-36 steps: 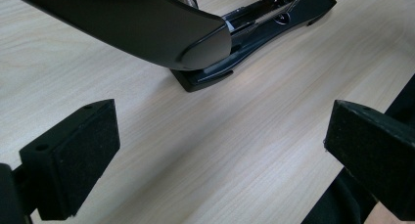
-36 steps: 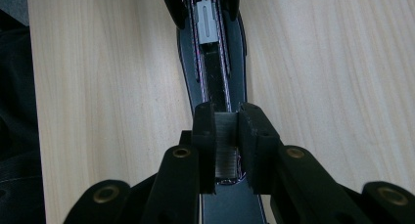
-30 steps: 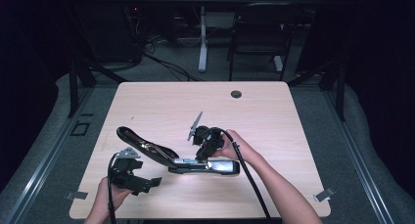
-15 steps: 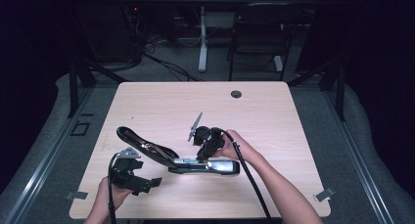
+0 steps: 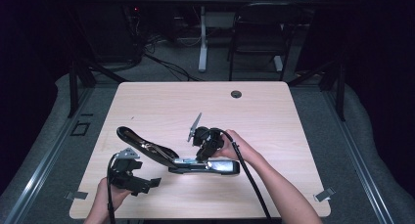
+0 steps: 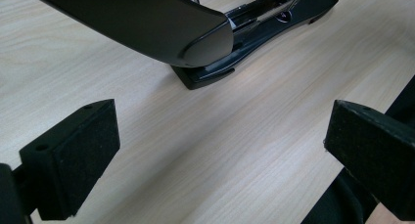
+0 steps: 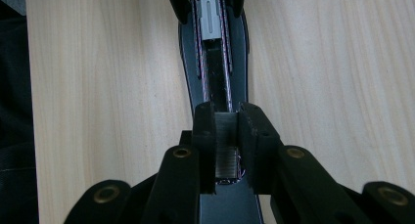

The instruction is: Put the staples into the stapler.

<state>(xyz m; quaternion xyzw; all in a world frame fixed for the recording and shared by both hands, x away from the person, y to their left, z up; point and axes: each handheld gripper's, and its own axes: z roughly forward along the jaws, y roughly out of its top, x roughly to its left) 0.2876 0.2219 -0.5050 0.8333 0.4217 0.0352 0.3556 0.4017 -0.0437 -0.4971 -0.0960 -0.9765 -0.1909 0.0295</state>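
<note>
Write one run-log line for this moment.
right claw: shut on staple strip over open stapler channel | left claw: open, beside stapler | table

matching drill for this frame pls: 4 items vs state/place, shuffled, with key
Column 1:
1. stapler lid
2. strip of staples
3. left gripper
4. cable grommet

Column 2:
A. fingers wide apart, nothing between them
B. set in the table near its far edge
C. swung open, raised off the base
D. pinched between the right gripper fingers over the open stapler channel

Pairs: 1-C, 2-D, 3-A, 4-B
</note>
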